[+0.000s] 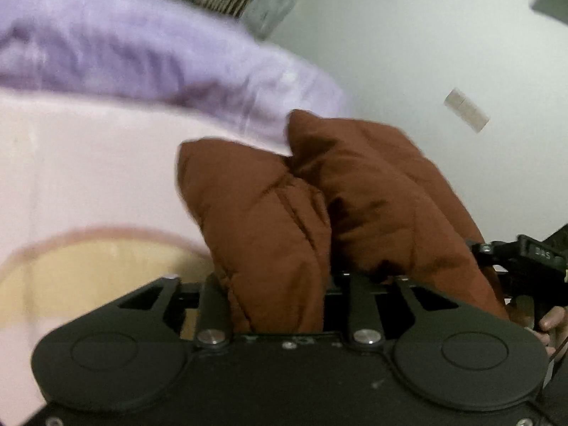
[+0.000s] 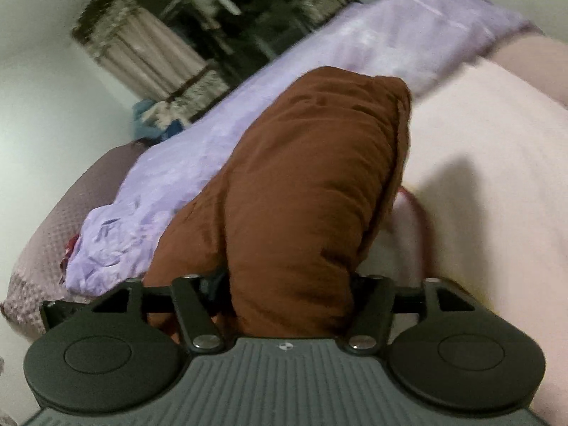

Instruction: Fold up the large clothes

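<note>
A rust-brown padded jacket [image 1: 319, 195] is bunched up and lifted over a bed with a pale pink sheet [image 1: 88, 163]. My left gripper [image 1: 280, 284] is shut on a fold of the jacket, which fills the space between its fingers and hides the tips. In the right wrist view the same jacket [image 2: 309, 184] rises in a thick roll straight out of my right gripper [image 2: 287, 291], which is shut on it. The right gripper's body [image 1: 529, 259] shows at the right edge of the left wrist view, close beside the jacket.
A crumpled lilac blanket [image 2: 213, 135] lies along the far side of the bed, also in the left wrist view [image 1: 124, 46]. A mauve patterned pillow [image 2: 53, 234] sits at its end. A dark wardrobe with a striped curtain [image 2: 149, 53] stands behind, by a white wall [image 1: 443, 35].
</note>
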`<state>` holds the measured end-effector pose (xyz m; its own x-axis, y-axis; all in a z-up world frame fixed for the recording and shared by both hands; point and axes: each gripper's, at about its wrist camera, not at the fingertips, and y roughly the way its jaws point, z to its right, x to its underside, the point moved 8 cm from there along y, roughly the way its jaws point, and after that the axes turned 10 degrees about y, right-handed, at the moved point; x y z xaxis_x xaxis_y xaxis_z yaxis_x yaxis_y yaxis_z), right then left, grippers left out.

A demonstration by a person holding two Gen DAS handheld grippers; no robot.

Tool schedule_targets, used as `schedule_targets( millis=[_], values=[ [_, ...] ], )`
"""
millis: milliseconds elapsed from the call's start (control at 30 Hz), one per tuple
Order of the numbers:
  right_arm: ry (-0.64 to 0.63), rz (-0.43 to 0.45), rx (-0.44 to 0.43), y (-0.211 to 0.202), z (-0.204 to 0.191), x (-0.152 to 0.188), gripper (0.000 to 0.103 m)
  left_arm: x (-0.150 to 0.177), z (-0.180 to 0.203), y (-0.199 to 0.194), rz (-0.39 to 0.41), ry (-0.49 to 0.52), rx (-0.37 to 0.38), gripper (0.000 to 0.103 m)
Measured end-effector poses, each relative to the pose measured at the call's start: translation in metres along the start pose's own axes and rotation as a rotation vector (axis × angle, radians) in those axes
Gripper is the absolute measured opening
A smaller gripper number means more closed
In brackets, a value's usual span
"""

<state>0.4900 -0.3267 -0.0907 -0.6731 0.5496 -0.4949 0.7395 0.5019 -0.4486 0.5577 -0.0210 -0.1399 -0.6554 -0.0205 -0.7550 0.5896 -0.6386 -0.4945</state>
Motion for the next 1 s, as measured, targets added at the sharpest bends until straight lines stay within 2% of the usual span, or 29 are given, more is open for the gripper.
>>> schedule_targets(
  millis=[67, 133, 200, 267, 300, 367, 433, 467, 500, 567, 600, 633, 667, 733, 767, 867, 900, 1000],
  values=[
    [0.062, -0.046, 0.078, 0.017, 0.036, 0.007, 0.084, 0.019, -0.016, 0.017, -0.066, -0.034, -0.043, 0.050],
    [0.116, -0.062, 0.171, 0.025, 0.063, 0.014, 0.084, 0.030, -0.031, 0.017, -0.088, -0.109, -0.071, 0.060],
    [0.112, -0.016, 0.149, 0.020, 0.061, 0.017, 0.084, 0.025, -0.039, 0.002, -0.049, -0.159, -0.087, 0.063],
    [0.039, 0.010, 0.183, 0.011, 0.044, 0.017, 0.084, 0.009, -0.031, -0.021, 0.005, -0.109, -0.162, 0.062],
    [-0.018, 0.050, 0.223, 0.002, 0.036, 0.014, 0.080, 0.000, -0.023, -0.033, 0.039, -0.065, -0.207, 0.065],
    [-0.197, 0.205, 0.342, -0.022, 0.011, 0.012, 0.077, -0.018, 0.000, -0.058, 0.115, 0.047, -0.313, 0.077],
    [-0.354, 0.371, 0.487, -0.046, -0.014, 0.011, 0.073, -0.024, 0.024, -0.082, 0.169, 0.136, -0.367, 0.083],
    [-0.384, 0.445, 0.515, -0.057, -0.024, 0.014, 0.057, -0.025, 0.041, -0.091, 0.194, 0.176, -0.365, 0.087],
    [-0.393, 0.494, 0.516, -0.066, -0.033, 0.020, 0.038, -0.021, 0.052, -0.099, 0.209, 0.197, -0.355, 0.089],
    [-0.365, 0.479, 0.450, -0.066, -0.040, 0.043, 0.021, 0.001, 0.076, -0.105, 0.202, 0.246, -0.320, 0.092],
    [-0.339, 0.438, 0.393, -0.058, -0.041, 0.061, 0.016, 0.009, 0.083, -0.094, 0.178, 0.274, -0.314, 0.092],
    [-0.325, 0.396, 0.362, -0.051, -0.036, 0.076, 0.015, 0.023, 0.087, -0.083, 0.135, 0.312, -0.325, 0.095],
    [-0.311, 0.334, 0.356, -0.035, -0.030, 0.094, 0.014, 0.042, 0.086, -0.065, 0.052, 0.361, -0.369, 0.097],
    [-0.275, 0.220, 0.386, 0.005, -0.001, 0.119, 0.013, 0.070, 0.070, -0.025, -0.099, 0.411, -0.457, 0.102],
    [-0.261, 0.216, 0.400, 0.017, 0.011, 0.123, 0.010, 0.081, 0.057, -0.011, -0.140, 0.399, -0.465, 0.103],
    [-0.255, 0.256, 0.370, 0.010, 0.004, 0.120, 0.012, 0.076, 0.044, -0.023, -0.080, 0.273, -0.378, 0.103],
    [-0.258, 0.270, 0.365, -0.001, -0.002, 0.118, 0.019, 0.070, 0.046, -0.032, -0.060, 0.271, -0.370, 0.103],
    [-0.276, 0.340, 0.371, -0.037, -0.018, 0.111, 0.025, 0.058, 0.059, -0.060, -0.011, 0.331, -0.436, 0.103]
  ],
)
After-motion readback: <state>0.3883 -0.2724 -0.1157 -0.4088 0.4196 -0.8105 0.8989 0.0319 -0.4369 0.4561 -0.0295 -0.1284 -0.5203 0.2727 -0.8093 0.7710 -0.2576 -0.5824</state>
